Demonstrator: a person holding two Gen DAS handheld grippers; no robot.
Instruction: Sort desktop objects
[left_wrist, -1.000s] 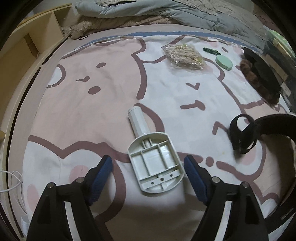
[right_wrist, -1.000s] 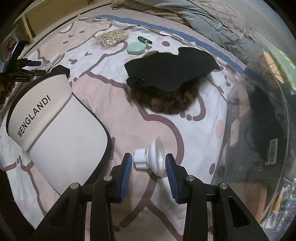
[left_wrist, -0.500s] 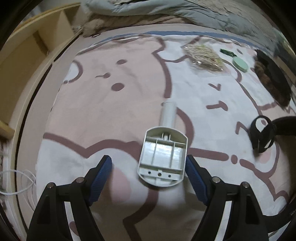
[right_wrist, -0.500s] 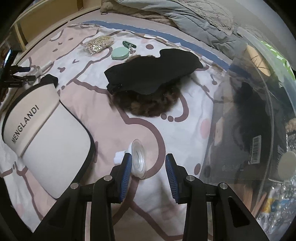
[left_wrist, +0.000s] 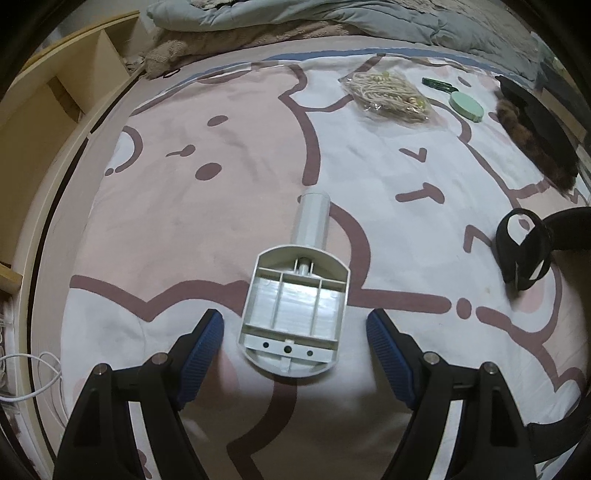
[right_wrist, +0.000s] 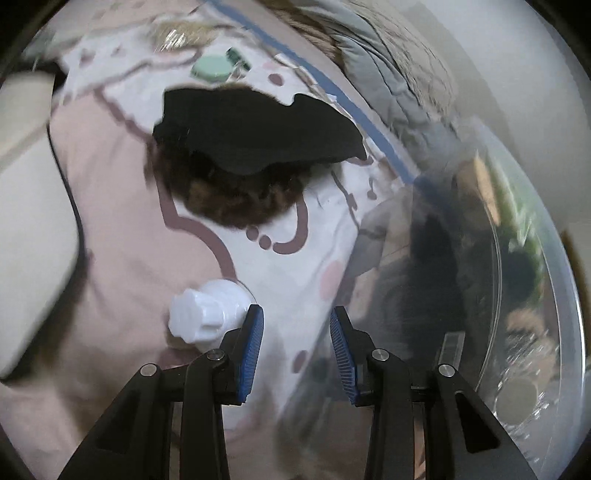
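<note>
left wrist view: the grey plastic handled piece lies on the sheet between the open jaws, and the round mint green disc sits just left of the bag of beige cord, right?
Not quite: in the left wrist view the mint green disc sits right of the bag of beige cord. The rest holds.

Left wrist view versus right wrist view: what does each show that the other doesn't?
Left only: the grey plastic bracket between the open left gripper, and a black strap. Right only: the white plastic knob beside the open right gripper, and a clear bin. Both: the green round case, the rope bag, the black and brown fur hat.
</note>
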